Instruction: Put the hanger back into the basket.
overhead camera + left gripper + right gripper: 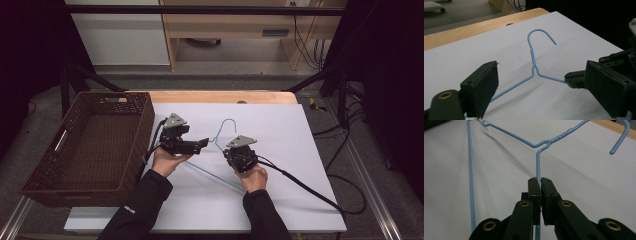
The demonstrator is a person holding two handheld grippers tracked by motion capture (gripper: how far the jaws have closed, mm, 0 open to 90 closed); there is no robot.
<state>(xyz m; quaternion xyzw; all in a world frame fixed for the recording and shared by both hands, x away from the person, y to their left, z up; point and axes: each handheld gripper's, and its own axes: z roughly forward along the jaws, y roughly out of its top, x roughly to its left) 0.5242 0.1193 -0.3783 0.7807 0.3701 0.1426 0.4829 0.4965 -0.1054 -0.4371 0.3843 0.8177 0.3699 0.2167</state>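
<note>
Item: blue wire hanger (218,150), flat on the white sheet (280,175). Right gripper (540,185) clamped on one shoulder wire; left gripper (536,85) jaws wide apart, straddling the other. Likely light, springy, slick: hold near the twisted neck. Wicker basket (127,145) just left; open sheet beyond.

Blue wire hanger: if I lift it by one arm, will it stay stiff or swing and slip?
The hanger is thin bare wire, so probably light and slightly springy. The right claw pinches just one arm, so it may pivot or slip. On the white sheet it would likely slide, not roll.
</note>
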